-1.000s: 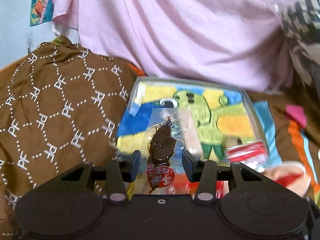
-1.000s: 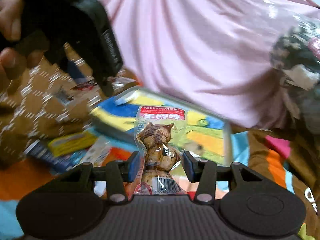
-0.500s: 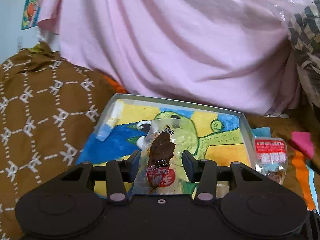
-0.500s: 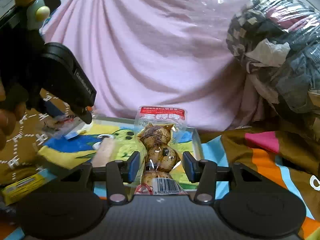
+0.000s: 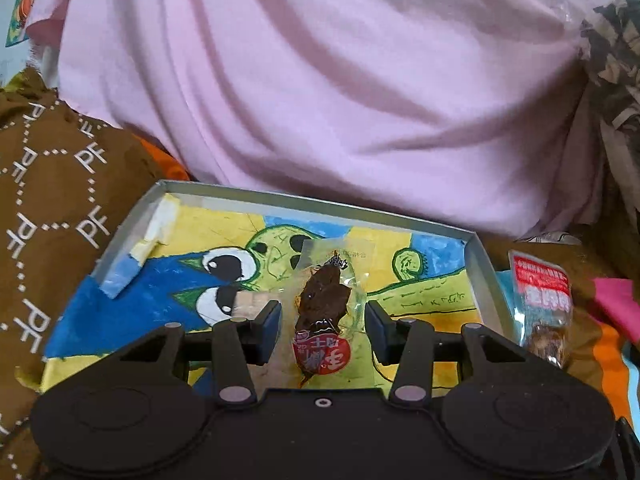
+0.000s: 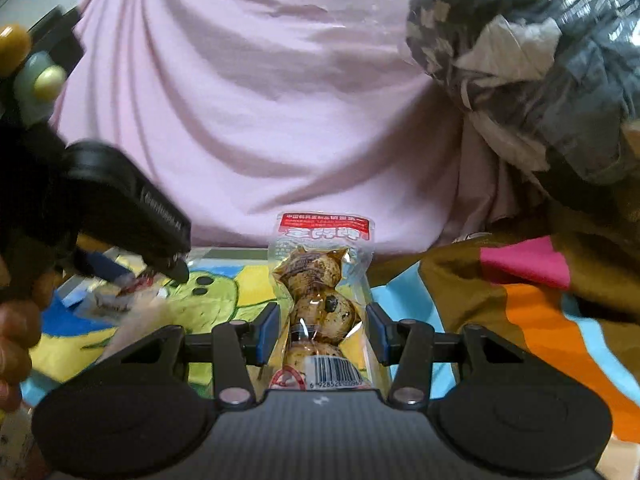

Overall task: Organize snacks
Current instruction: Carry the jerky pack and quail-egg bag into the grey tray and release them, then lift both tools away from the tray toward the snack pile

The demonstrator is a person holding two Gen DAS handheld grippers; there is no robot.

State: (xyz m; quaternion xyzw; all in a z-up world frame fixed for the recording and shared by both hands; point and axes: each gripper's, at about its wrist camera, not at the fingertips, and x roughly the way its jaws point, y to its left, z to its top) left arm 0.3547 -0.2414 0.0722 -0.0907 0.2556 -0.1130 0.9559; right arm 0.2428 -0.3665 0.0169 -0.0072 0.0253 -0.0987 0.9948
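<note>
Both packets point lengthwise away from the cameras: the left gripper (image 5: 322, 322) clasps a dark jerky packet (image 5: 326, 312) over the painted tray (image 5: 478, 268). The right gripper (image 6: 322, 332) clasps an egg packet (image 6: 322, 292). Pink cloth (image 5: 320, 80) hangs behind.

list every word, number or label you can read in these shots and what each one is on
"PF", repeated in white: brown patterned cloth.
Barcode digits starting "6 92852", the rest blurred: egg snack pack.
White characters on its red top band: too small to read.
White characters on a red round label: dried meat pack, upside down, not legible.
Embossed lettering on the left gripper's body: blurred.
</note>
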